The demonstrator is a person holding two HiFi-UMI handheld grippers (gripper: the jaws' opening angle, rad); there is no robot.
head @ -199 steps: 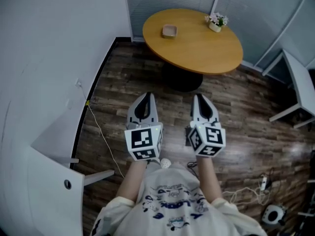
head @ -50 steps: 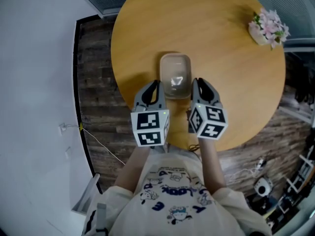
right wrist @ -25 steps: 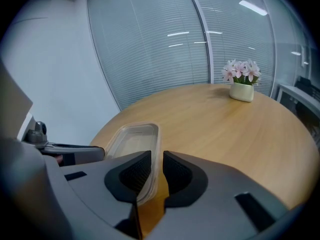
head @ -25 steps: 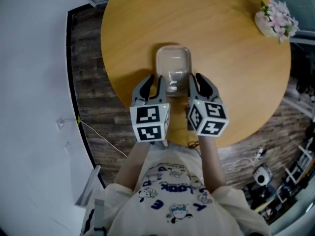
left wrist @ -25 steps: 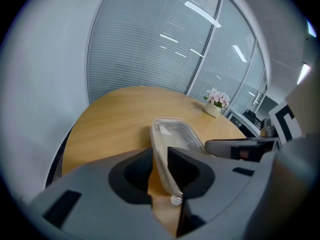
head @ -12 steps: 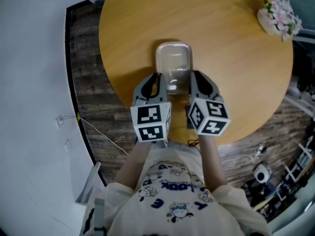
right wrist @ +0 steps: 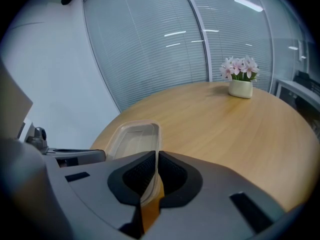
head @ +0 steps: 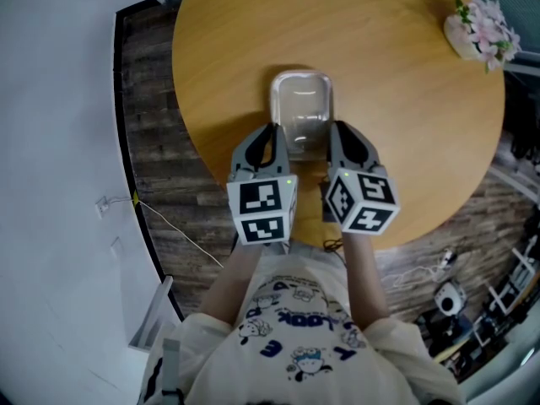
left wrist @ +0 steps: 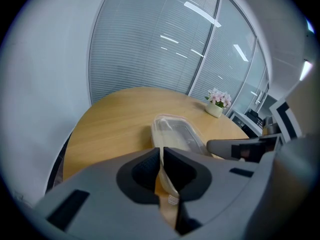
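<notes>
A clear plastic container (head: 302, 108) lies on the round wooden table (head: 396, 91), close to its near edge. My left gripper (head: 270, 135) is shut on the container's left rim, and my right gripper (head: 334, 133) is shut on its right rim. In the left gripper view the thin rim of the container (left wrist: 174, 130) runs between the pressed jaws of the left gripper (left wrist: 161, 155). The right gripper view shows the container (right wrist: 131, 140) with its rim pinched by the right gripper (right wrist: 156, 158). The container looks empty.
A small white pot of pink flowers (head: 477, 27) stands at the table's far right, the same flower pot (right wrist: 241, 80) seen beyond the right gripper. A white wall (head: 51, 142) and a loose cable (head: 169, 234) lie left; cables and a device (head: 447, 298) lie on the floor at right.
Both pairs of jaws have closed onto the container's rims; a second ago each rim sat in a small gap. The hands edged slightly rightward.
</notes>
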